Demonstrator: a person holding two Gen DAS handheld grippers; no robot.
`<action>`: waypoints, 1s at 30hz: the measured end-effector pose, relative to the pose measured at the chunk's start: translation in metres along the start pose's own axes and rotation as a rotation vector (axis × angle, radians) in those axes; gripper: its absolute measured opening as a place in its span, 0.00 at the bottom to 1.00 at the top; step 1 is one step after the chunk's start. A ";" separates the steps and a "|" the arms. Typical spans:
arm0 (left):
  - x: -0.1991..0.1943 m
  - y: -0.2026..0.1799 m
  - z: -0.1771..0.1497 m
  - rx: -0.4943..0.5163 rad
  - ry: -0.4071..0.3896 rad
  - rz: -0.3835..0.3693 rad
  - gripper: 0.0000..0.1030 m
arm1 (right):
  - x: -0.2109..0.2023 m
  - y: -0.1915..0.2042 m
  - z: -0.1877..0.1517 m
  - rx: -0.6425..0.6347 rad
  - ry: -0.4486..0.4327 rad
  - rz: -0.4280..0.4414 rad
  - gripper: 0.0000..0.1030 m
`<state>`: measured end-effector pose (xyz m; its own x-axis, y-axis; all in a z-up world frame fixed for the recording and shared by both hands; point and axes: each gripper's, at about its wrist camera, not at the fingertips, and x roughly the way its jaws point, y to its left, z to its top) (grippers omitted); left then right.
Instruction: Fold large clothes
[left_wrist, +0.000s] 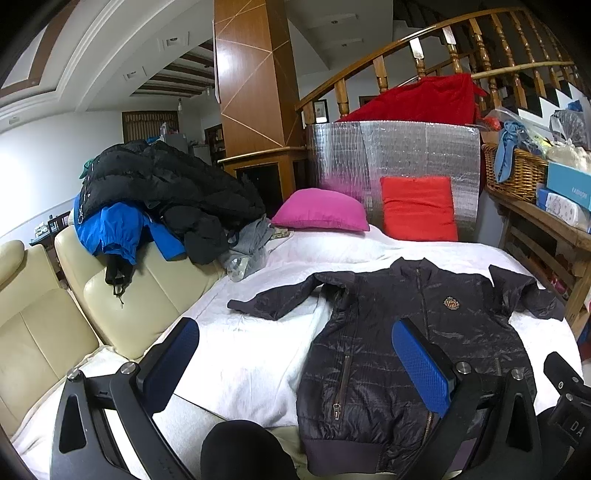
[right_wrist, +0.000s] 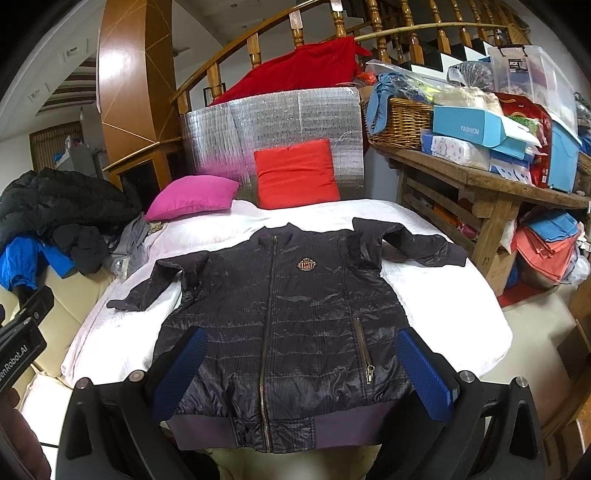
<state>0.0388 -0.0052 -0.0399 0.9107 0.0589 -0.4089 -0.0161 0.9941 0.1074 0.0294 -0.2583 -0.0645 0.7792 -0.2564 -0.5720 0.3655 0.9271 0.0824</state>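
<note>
Bare white sheet (right_wrist: 443, 295) around jacket (right_wrist: 280, 325), clothes pile (left_wrist: 166, 192) left, cluttered bench (right_wrist: 480, 177) right

A wooden pillar (left_wrist: 251, 85) rises at the upper centre, with a curved stair railing (left_wrist: 424, 40) at the upper right. A cream sofa (left_wrist: 44, 314) fills the lower left. At the right edge, a cluttered wooden table (right_wrist: 480, 181) carries a wicker basket (right_wrist: 399, 122). White walls (left_wrist: 40, 155) show at left.

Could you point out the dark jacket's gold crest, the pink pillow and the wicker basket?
Gold embroidered crest (right_wrist: 306, 264), right wrist view, its centre.
Pink square pillow (right_wrist: 192, 197), right wrist view, top face.
Woven wicker basket (right_wrist: 400, 123), right wrist view, front wall.
</note>
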 end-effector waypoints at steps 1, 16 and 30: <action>0.002 0.000 -0.001 0.000 0.004 0.002 1.00 | 0.003 0.000 0.000 0.000 0.005 0.001 1.00; 0.090 -0.037 -0.008 0.068 0.168 -0.056 1.00 | 0.062 -0.044 0.019 0.101 0.049 0.031 1.00; 0.311 -0.149 -0.057 0.220 0.474 -0.055 1.00 | 0.284 -0.297 0.054 0.875 0.156 0.250 1.00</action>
<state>0.3008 -0.1297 -0.2348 0.6204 0.0929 -0.7787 0.1598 0.9571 0.2416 0.1697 -0.6214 -0.2072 0.8330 0.0223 -0.5528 0.5000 0.3975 0.7694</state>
